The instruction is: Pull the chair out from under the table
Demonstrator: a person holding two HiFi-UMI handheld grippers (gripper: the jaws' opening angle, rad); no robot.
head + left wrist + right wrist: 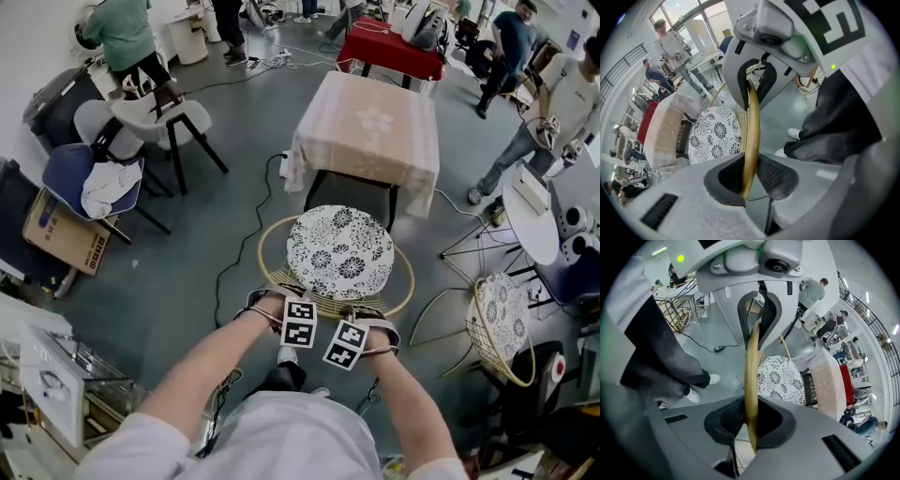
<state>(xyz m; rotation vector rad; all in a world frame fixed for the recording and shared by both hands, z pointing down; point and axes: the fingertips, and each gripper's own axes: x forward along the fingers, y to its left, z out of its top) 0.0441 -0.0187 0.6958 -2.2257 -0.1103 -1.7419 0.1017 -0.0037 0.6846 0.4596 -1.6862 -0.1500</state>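
The chair has a round black-and-white floral cushion [339, 253] and a yellow rattan rim [274, 274]. It stands just in front of the table [366, 127], which is draped in a pale cloth. My left gripper [286, 307] and my right gripper [364, 317] sit side by side at the near arc of the rim, both pointing steeply down. In the left gripper view the left gripper [749, 136] is shut on the rattan rim [752, 122]. The right gripper [752, 380] clamps the same rim [751, 366] between its pads. The cushion [715, 136] [780, 380] lies beyond the jaws.
A second rattan chair [502, 328] lies tipped at the right beside a white round table [530, 216]. A red-covered table [392, 47] stands behind. White chairs [155, 117], a blue chair [89, 178] and a cardboard box [61, 234] crowd the left. A cable [246, 234] crosses the floor. People stand around.
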